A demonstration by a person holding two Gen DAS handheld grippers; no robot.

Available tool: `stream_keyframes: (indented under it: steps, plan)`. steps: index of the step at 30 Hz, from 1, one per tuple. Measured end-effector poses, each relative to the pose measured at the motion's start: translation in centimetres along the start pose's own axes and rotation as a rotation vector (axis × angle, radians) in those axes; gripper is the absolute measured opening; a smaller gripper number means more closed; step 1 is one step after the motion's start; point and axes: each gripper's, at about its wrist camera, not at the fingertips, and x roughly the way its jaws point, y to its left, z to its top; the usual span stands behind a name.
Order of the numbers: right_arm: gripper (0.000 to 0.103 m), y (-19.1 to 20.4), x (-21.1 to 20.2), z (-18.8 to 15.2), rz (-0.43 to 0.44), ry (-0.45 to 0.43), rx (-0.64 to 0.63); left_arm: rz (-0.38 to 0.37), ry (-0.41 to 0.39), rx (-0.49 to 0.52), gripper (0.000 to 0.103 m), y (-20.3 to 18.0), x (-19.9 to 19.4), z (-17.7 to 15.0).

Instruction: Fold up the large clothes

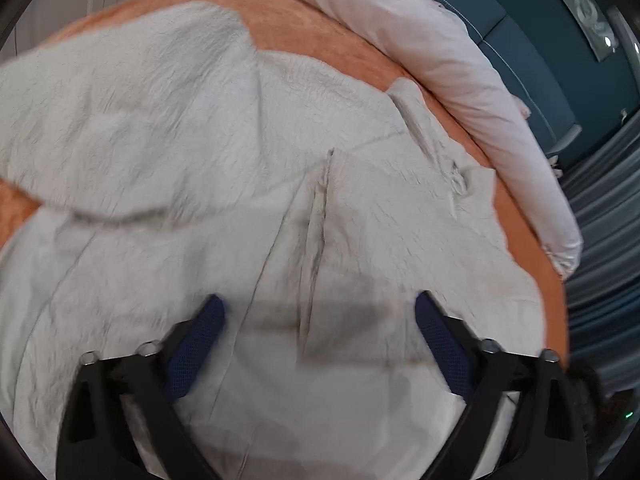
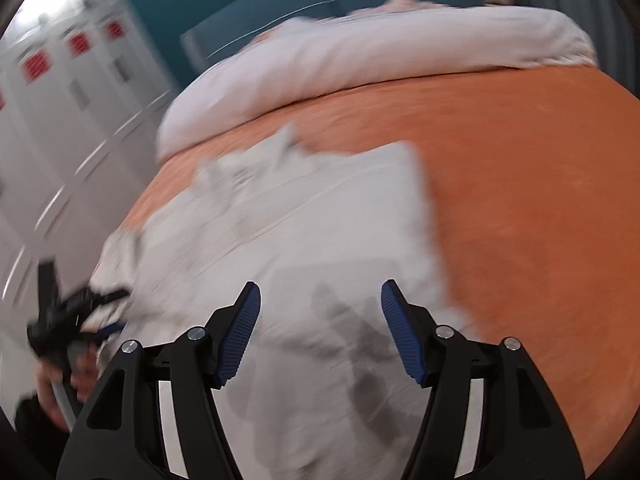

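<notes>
A large pale grey garment (image 1: pixel 224 152) lies spread on an orange bed cover (image 1: pixel 320 36), with one part folded over from the left and a seam down its middle. My left gripper (image 1: pixel 320 308) hovers just above it, open and empty. In the right wrist view the same garment (image 2: pixel 304 224) lies on the orange cover (image 2: pixel 520 200), blurred. My right gripper (image 2: pixel 320 296) is open and empty above its near part. The left gripper (image 2: pixel 72 316) shows at the far left, at the garment's edge, held in a hand.
A rolled white duvet (image 1: pixel 440 48) lies along the far side of the bed; it also shows in the right wrist view (image 2: pixel 360 64). A teal headboard (image 2: pixel 280 4) stands behind it, white cabinets (image 2: pixel 72 80) to the left, and grey curtains (image 1: pixel 608 208) to the right.
</notes>
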Motion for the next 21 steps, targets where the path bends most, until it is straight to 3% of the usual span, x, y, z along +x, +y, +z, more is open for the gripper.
stream_keyframes:
  steps: [1,2,3,4,5,7,9,11,12,13,14,18,20,21]
  plan:
    - [0.062,-0.6,0.8,0.5,-0.017,-0.003,0.022,-0.003,0.001,0.035,0.052,-0.8,0.4,0.3]
    - [0.054,-1.2,1.5,1.0,-0.023,-0.004,0.048,-0.034,0.019,0.059,0.020,-1.4,0.9,0.7]
    - [0.043,-1.4,2.2,0.8,-0.022,-0.004,0.063,-0.031,0.021,0.069,0.005,-1.6,1.0,1.1]
    - [0.015,-1.2,3.0,1.5,-0.030,-0.004,0.072,-0.027,-0.002,0.092,0.005,-2.3,0.6,1.8]
    - [0.003,-1.3,2.9,1.6,-0.027,-0.013,0.069,-0.023,-0.041,0.120,0.004,-2.9,-0.1,2.4]
    - [0.001,0.4,2.0,1.8,0.028,-0.088,0.042,-0.013,-0.149,0.188,0.004,-4.1,-2.3,3.9]
    - [0.001,1.1,1.8,1.6,0.050,-0.109,0.006,0.001,-0.184,0.208,0.004,-4.1,-2.9,4.5]
    - [0.001,1.4,5.2,1.2,-0.017,-0.008,-0.034,0.059,-0.145,0.223,0.004,-3.3,-0.8,4.5]
    - [0.000,0.6,8.2,0.3,-0.070,0.104,-0.039,0.086,-0.120,0.230,0.004,-2.8,0.3,4.2]
    - [0.000,-0.1,9.9,-0.6,-0.082,0.156,-0.034,0.130,-0.077,0.244,0.005,-2.0,2.4,3.5]
    - [0.000,-0.4,10.1,-0.8,-0.067,0.151,-0.026,0.145,-0.039,0.250,0.009,-1.1,4.1,2.7]
    - [0.000,0.2,7.8,-0.6,-0.078,0.055,-0.038,0.149,-0.084,0.239,0.015,-0.5,4.7,1.8]
    - [0.000,-1.4,9.6,-1.4,-0.052,0.135,0.021,0.142,-0.092,0.230,0.017,-0.3,4.9,1.8]
    - [0.000,-1.7,9.4,-1.0,-0.043,0.135,0.043,0.134,-0.094,0.222,0.018,-0.1,4.6,1.8]
